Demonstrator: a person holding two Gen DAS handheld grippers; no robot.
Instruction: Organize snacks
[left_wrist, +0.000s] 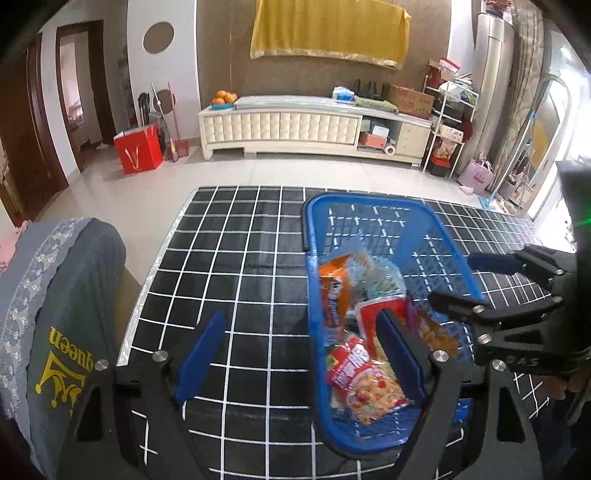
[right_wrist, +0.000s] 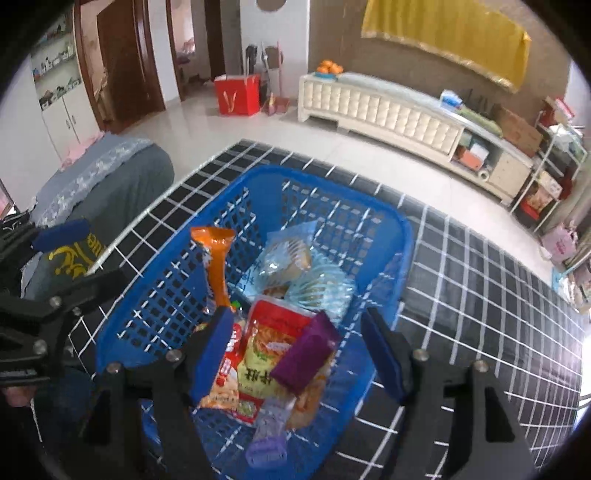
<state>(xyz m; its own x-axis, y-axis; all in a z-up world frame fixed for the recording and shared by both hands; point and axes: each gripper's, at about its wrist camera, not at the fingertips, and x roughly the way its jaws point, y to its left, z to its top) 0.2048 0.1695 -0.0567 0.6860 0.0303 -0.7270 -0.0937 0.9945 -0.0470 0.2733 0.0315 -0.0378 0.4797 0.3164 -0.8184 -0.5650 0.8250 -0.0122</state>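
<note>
While hovering over the blue basket (right_wrist: 147, 314) on the checkered surface (left_wrist: 236, 258), both open and holding nothing: left gripper (left_wrist: 301, 354) at its left rim, right gripper (right_wrist: 295, 354) above the pile. Snacks all inside: orange packet (right_wrist: 218, 266), clear bag (right_wrist: 295, 269), red pouch (right_wrist: 273, 343), purple bar (right_wrist: 304, 356) on top. Probably light, crinkly and slippery, so best pinched at a sealed edge, gently.
</note>
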